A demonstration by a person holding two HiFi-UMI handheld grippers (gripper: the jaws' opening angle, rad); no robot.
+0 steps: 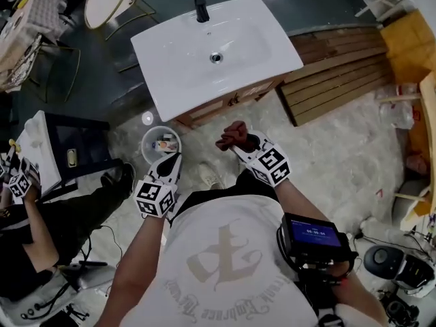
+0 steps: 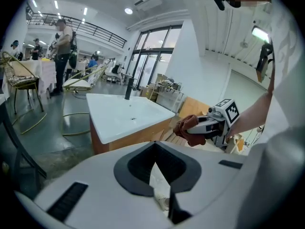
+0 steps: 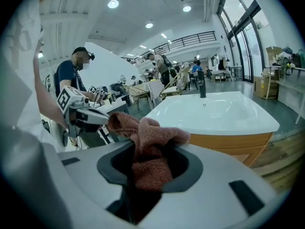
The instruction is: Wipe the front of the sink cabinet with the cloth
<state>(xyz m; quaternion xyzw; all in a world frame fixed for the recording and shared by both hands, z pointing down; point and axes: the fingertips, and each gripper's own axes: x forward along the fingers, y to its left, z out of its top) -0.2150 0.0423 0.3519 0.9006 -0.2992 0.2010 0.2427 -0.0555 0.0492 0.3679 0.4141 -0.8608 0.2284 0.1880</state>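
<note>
- Head view, far left: a seated person [image 1: 48, 223] in dark clothes holds another marker-cube gripper just beside a white-topped stand.
- A round bucket [image 1: 144, 142] stands on the pale floor, just in front of the cabinet's left corner, with small items inside that are too small to name.
- Just below the bucket in the picture, the left gripper [image 1: 174, 159] points up toward it. In the left gripper view its jaws are drawn nearly together, with only a thin wedge of floor showing between them and nothing held.
- The sink cabinet [image 1: 228, 102] stands ahead of both grippers. Its white basin top [image 1: 184, 53] carries a black faucet [image 1: 200, 5] at the far edge, and the wooden front shows as a narrow band under the near rim.
- The right gripper [image 1: 242, 144] is raised in front of that wooden band, and its jaws are closed on the cloth.
- The cloth [image 1: 233, 135] is a reddish-brown, bunched wad. In the right gripper view it fills the space between the jaws and spills over the top.
- The cloth hangs in the air near the cabinet front but apart from it; no part of it touches the wood.
- Right of the cabinet, a slatted wooden pallet [image 1: 340, 73] lies flat on the floor.
- Lower right, a small lit screen [image 1: 312, 236] is mounted at the wearer's chest.
</note>
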